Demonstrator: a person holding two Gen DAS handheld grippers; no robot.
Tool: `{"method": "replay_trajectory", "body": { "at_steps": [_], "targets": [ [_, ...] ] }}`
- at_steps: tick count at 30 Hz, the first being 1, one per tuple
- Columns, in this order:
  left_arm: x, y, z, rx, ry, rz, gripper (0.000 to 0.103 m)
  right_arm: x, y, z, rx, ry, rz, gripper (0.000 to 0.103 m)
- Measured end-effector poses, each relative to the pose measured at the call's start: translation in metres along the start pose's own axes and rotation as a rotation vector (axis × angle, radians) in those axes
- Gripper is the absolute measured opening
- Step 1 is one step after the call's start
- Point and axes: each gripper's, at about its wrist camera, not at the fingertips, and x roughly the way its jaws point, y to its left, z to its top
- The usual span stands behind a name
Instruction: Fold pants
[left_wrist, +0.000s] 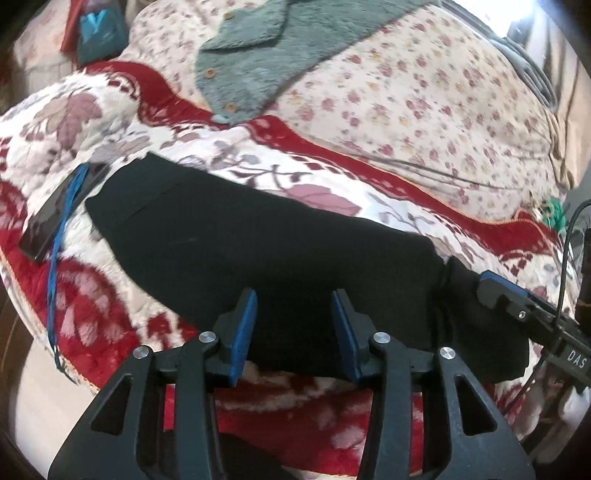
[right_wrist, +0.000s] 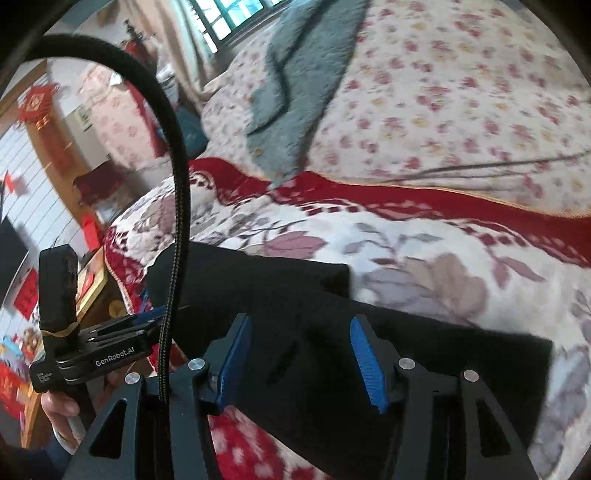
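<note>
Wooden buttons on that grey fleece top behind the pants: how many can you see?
3 on the grey fleece top, left wrist view: one near its upper collar, one mid-edge, one near the lower hem. Folds may hide more; the right view is too blurred.

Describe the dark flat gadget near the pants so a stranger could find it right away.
Start at the red and white floral blanket, then the black pants on it. Just past the pants' far-left end lies a slim black rectangular device with a blue cord across it, the only hard, glossy thing among fabrics.
</note>
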Motion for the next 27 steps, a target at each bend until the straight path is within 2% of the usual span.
{"method": "replay_trajectory", "body": {
  "at_steps": [5, 14, 16, 21, 23, 27],
  "targets": [
    [-0.005, 0.023, 0.001, -0.071, -0.001, -0.002, 0.041, 0.022, 0.026, 0.009, -0.059, 0.027, 0.040, 0.054],
    [-0.022, 0.052, 0.001, -0.163, -0.028, -0.013, 0.042, 0.045, 0.046, 0.010, -0.098, 0.061, 0.080, 0.054],
    [-0.026, 0.059, 0.002, -0.185, -0.031, -0.014, 0.046, 0.048, 0.048, 0.010, -0.105, 0.065, 0.083, 0.054],
    [-0.031, 0.086, 0.002, -0.280, -0.048, -0.018, 0.047, 0.055, 0.050, 0.010, -0.096, 0.069, 0.106, 0.055],
    [-0.029, 0.095, 0.000, -0.319, -0.040, -0.020, 0.053, 0.059, 0.052, 0.011, -0.099, 0.073, 0.111, 0.055],
    [-0.019, 0.105, -0.001, -0.360, -0.014, -0.033, 0.053, 0.065, 0.057, 0.012, -0.101, 0.081, 0.126, 0.055]
  ]
}}
